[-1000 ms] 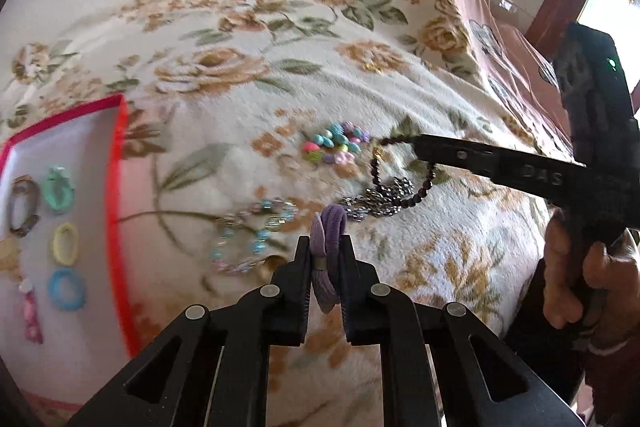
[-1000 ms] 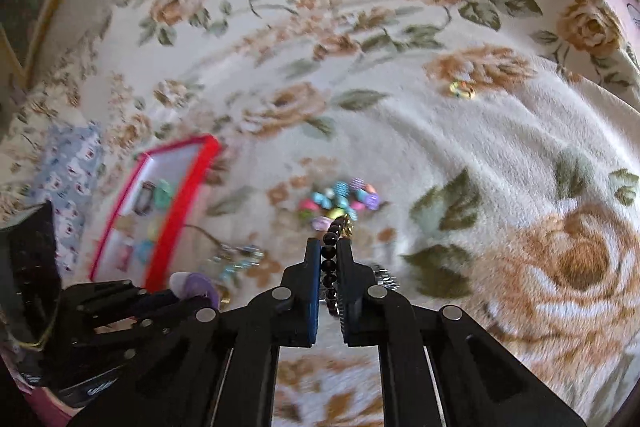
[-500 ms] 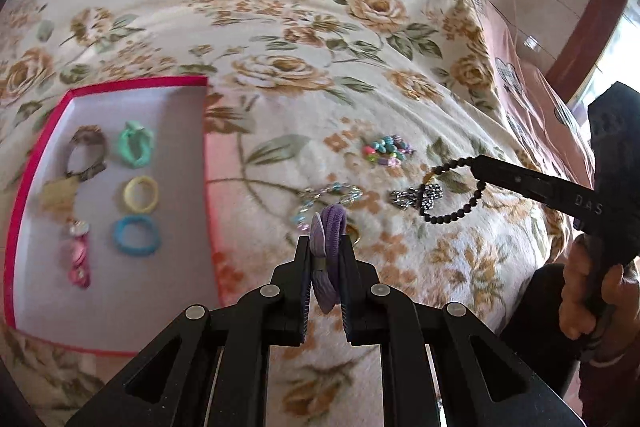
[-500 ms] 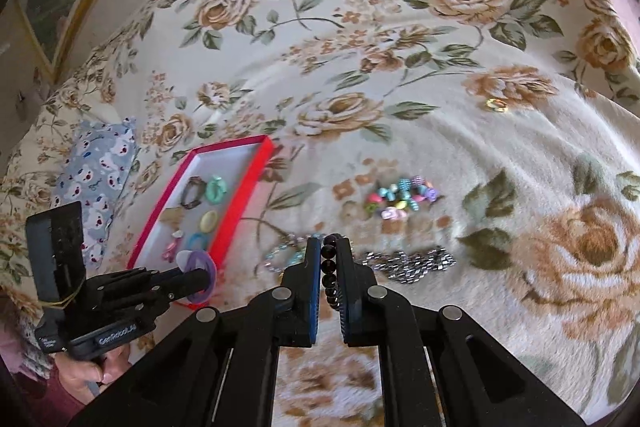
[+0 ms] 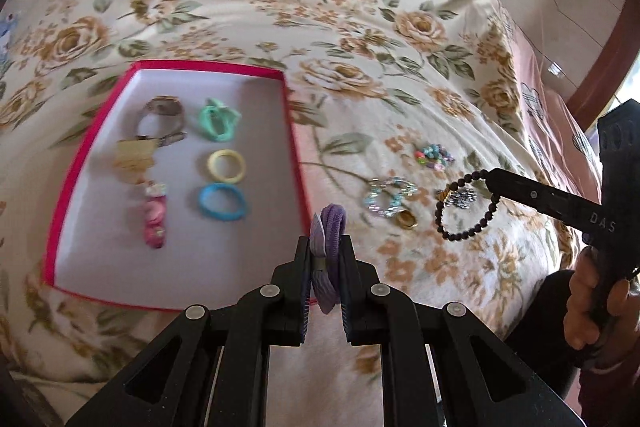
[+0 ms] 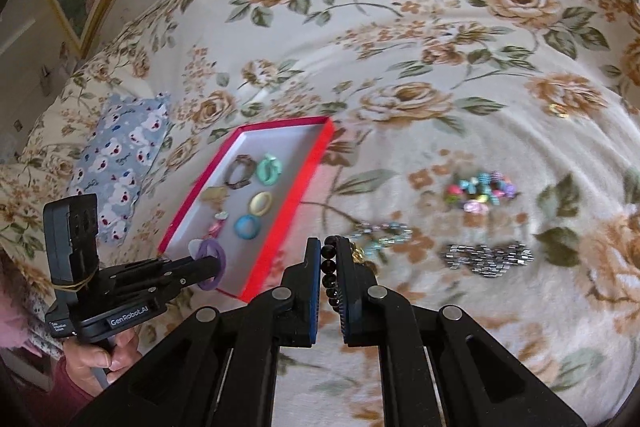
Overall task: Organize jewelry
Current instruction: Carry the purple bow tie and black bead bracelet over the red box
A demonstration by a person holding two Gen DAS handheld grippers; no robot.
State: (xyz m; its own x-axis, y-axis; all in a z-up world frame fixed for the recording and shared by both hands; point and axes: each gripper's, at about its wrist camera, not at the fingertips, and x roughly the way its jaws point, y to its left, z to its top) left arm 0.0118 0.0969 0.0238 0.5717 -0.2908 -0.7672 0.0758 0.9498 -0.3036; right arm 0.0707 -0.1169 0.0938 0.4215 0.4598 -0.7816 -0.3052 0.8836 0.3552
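Jewelry lay in two groups under your grippers: to the far left of your left gripper (image 5: 326, 247) sat the shallow red-rimmed white tray (image 5: 294, 131), which held a brown watch-like band (image 5: 162, 115), a mint-green hair tie (image 5: 218, 121), a yellow ring-shaped hair tie (image 5: 227, 165), a blue ring-shaped hair tie (image 5: 221, 201) and a pink charm (image 5: 155, 223). Your left gripper was clamped on a purple fabric hair tie (image 5: 330, 259), above the tray's near right corner. Just right of it, on the floral bedspread (image 5: 360, 7), lay a pale blue beaded bracelet (image 5: 388, 195), a gold ring (image 5: 407, 219) and a cluster of pastel beads (image 5: 434, 155). Further right, your right gripper (image 6: 329, 255) pinched a dark round-beaded bracelet (image 5: 466, 209), which hung clear of the bedspread. Beyond its right finger lay a silver metal-link bracelet (image 6: 488, 259).
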